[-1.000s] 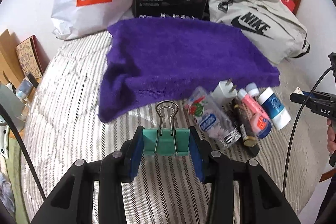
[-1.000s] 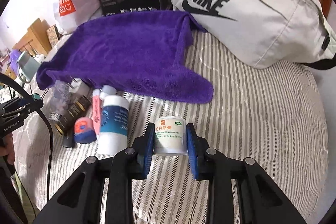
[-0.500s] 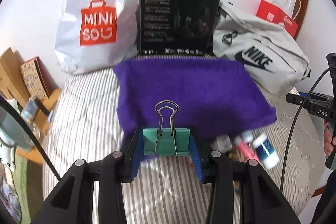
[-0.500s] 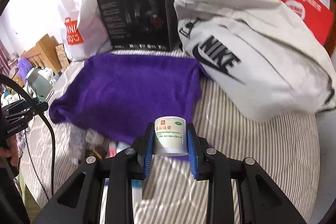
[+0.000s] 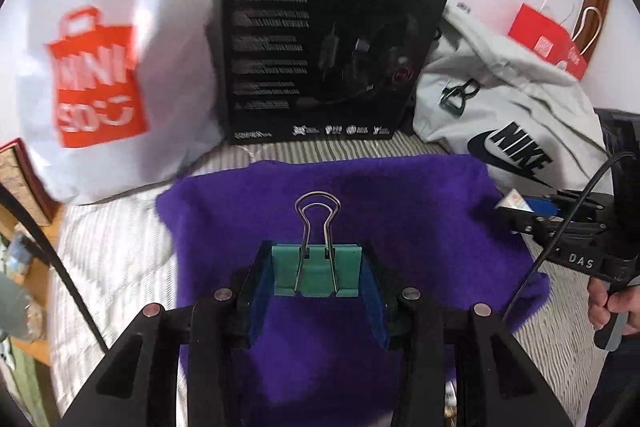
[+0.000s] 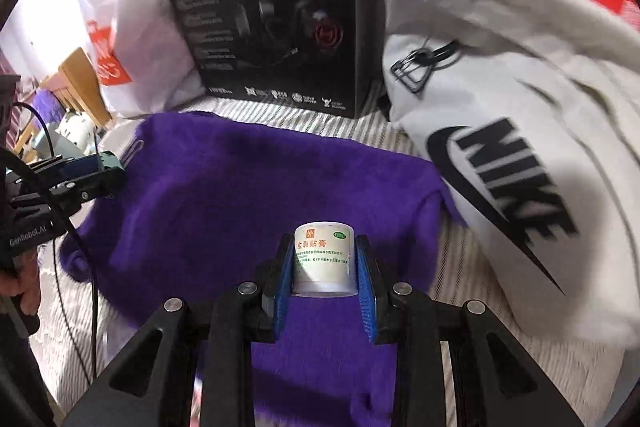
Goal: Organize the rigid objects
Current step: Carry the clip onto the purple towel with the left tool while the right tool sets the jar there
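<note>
A green binder clip (image 5: 316,275) is clamped between the blue pads of the left gripper (image 5: 316,291), held up over the purple towel (image 5: 360,211) that's spread on the striped bed (image 5: 112,247). Over on the right, a small white jar (image 6: 323,259) is pinched in the right gripper (image 6: 324,279), also above the towel, near the grey Nike bag (image 6: 520,147).

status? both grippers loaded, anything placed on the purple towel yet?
Done: nothing visibly placed; the purple towel shows no items on the part in view.
In hand: left gripper is clamped on the green binder clip; right gripper is clamped on the white ointment jar. Both are above the towel.
Left: setting both down. Other items are out of view.
</note>
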